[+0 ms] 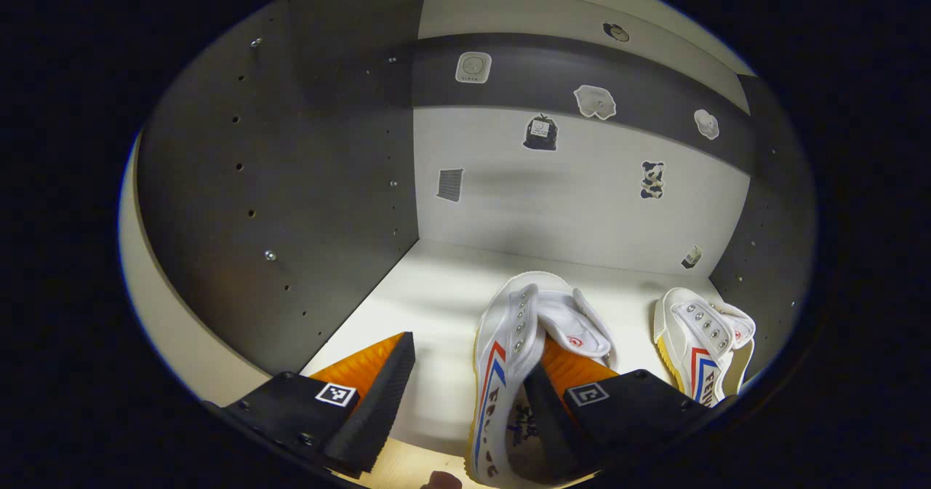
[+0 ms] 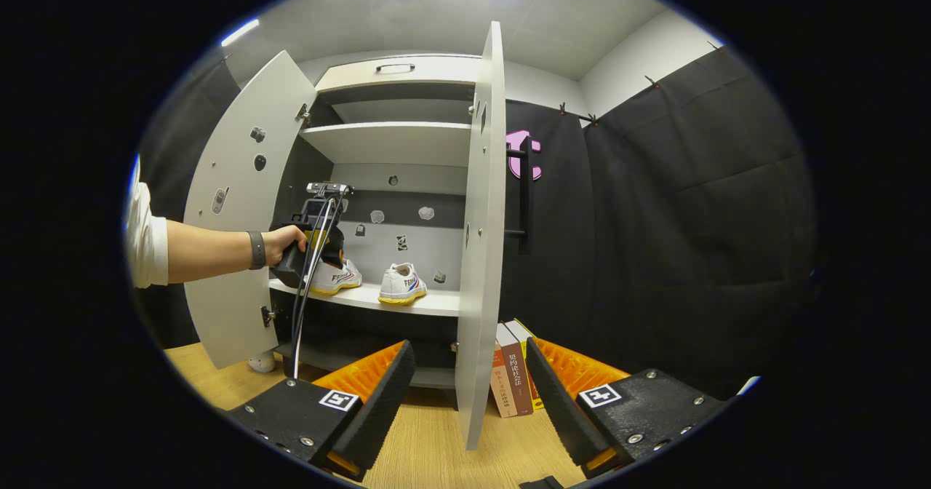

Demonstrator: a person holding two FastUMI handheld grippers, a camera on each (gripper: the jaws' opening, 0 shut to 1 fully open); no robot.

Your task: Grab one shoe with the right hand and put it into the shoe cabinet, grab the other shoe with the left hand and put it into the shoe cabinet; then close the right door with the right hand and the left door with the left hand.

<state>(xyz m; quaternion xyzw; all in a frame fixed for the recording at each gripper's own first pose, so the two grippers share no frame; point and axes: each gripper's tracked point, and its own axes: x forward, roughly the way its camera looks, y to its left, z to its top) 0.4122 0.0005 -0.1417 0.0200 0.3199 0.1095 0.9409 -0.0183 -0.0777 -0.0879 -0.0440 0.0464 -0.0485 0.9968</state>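
My left hand-held gripper (image 1: 465, 394) is inside the shoe cabinet (image 2: 393, 143), its fingers spread wide, with one finger (image 1: 553, 420) tucked into the opening of a white shoe (image 1: 509, 372) and the other finger standing clear to the side, so nothing is pinched. That shoe rests on the shelf (image 1: 429, 292) with its toe toward the back wall. The second white shoe (image 1: 702, 347) sits on the same shelf, well apart, near the right side wall. My right hand-held gripper (image 2: 465, 394) hangs outside the cabinet, fingers spread and holding nothing, facing the edge of the open right door (image 2: 480, 256). The left door (image 2: 236, 212) is also swung open. From there I see my left hand (image 2: 284, 241) reaching in. Books (image 2: 513, 376) stand on the floor beside the cabinet.
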